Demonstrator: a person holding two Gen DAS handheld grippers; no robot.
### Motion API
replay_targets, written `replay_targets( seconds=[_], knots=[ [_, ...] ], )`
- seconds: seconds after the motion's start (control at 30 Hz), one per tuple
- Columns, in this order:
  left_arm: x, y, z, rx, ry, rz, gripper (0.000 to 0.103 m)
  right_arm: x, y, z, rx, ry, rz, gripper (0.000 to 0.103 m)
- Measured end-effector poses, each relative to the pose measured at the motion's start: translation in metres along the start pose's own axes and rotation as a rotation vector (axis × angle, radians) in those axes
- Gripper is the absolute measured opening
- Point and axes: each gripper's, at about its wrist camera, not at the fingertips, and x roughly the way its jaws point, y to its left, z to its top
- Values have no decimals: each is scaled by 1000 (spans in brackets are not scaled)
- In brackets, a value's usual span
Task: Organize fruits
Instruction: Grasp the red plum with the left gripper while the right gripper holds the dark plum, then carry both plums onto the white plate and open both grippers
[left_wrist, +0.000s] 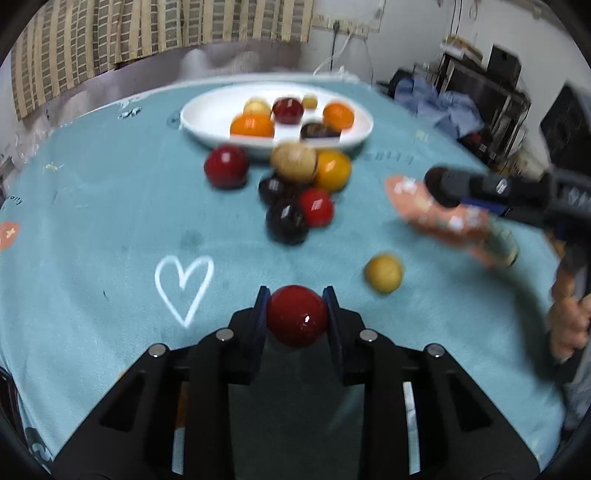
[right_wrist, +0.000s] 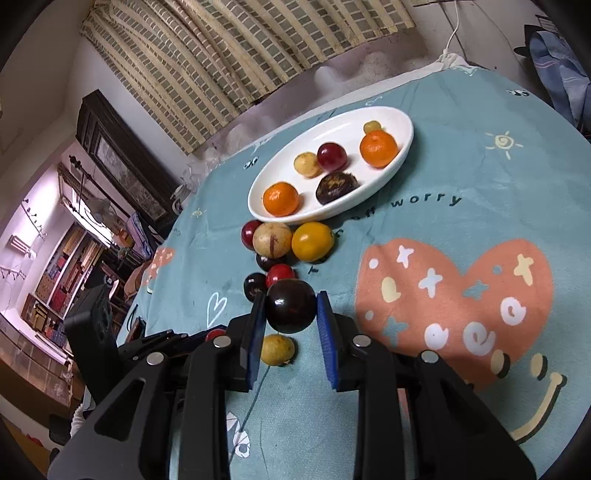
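My left gripper (left_wrist: 297, 295) is shut on a red fruit (left_wrist: 297, 315), held above the teal tablecloth. My right gripper (right_wrist: 290, 297) is shut on a dark purple fruit (right_wrist: 290, 306), held above the cloth; it also shows in the left wrist view (left_wrist: 443, 186) at the right, blurred. A white oval plate (left_wrist: 207, 120) (right_wrist: 402, 147) at the far side holds several fruits, among them two oranges (left_wrist: 252, 125) (right_wrist: 280, 198). A cluster of loose fruits (left_wrist: 295, 184) (right_wrist: 284, 243) lies just in front of the plate. A small yellow fruit (left_wrist: 383, 273) (right_wrist: 277, 349) lies alone nearer me.
The tablecloth has a white heart outline (left_wrist: 183, 284) and a large pink heart print (right_wrist: 454, 295). A person's hand (left_wrist: 569, 325) is at the right edge. Shelves and dark furniture (left_wrist: 491, 92) stand beyond the table; a patterned curtain (right_wrist: 240, 48) hangs behind.
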Motion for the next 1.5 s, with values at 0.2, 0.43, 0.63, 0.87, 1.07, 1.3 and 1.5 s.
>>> replay_targets(
  seconds=[0.2,0.43,0.63,0.87,1.07,1.3,1.5],
  knots=[
    [-7,7,93,0,-103,29,30,14,15,66,-43,-31,-66,28],
    [55,41,159,-104,-88,80,56,81,3,117,-8,-16,-140,30],
    [44,47,141,-148,-99,59,69,65,-10,111,77,-46,-109,57],
    [-14,45,70,-268,-157,35,89,6,4,41,51,-76,-5,63],
    [-5,31,17,-241,-94,58,89,20,8,0,6,48,22,63],
    [6,23,18,-122,-77,114,89,38,7,-7,50,154,99,63],
    [20,6,25,-25,-64,194,89,38,3,-10,84,179,132,63]
  ],
)
